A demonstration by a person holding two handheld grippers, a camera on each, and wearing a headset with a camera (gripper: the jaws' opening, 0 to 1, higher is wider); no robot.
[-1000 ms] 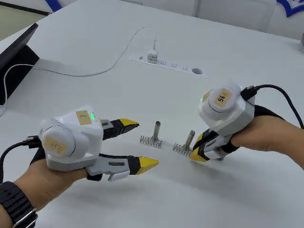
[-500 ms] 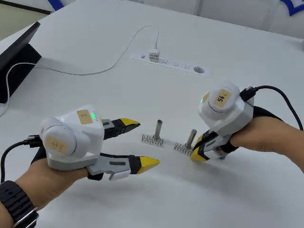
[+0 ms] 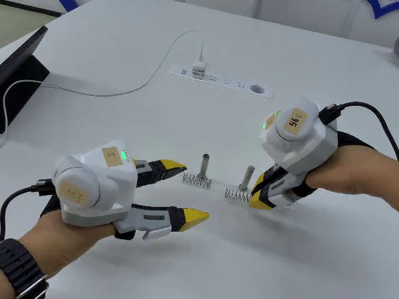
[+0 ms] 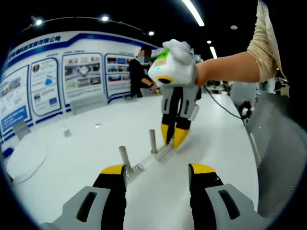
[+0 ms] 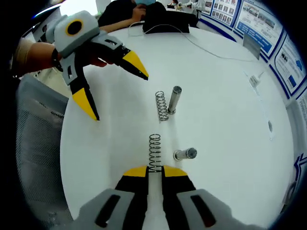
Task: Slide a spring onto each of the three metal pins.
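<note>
Jaws of the right gripper (image 5: 149, 171) are pinching a spring (image 5: 154, 152), lower centre of its view, beside a pin (image 5: 185, 154). At the head view's lower left, the left gripper (image 3: 184, 190) is hovering open.

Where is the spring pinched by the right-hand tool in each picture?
Head view: spring, right of centre, at the right gripper's tip.
Left gripper view: centre, under the right gripper.
Right gripper view: lower centre, between its fingers.
Shared landmark: the pin beside the spring.

right-hand pin (image 3: 247, 177) upright | spring (image 3: 237, 195) flat at right-hand pin's foot, end nipped by right gripper (image 3: 255, 201) | left gripper (image 3: 194, 190) jaws apart, left of right-hand pin
</note>
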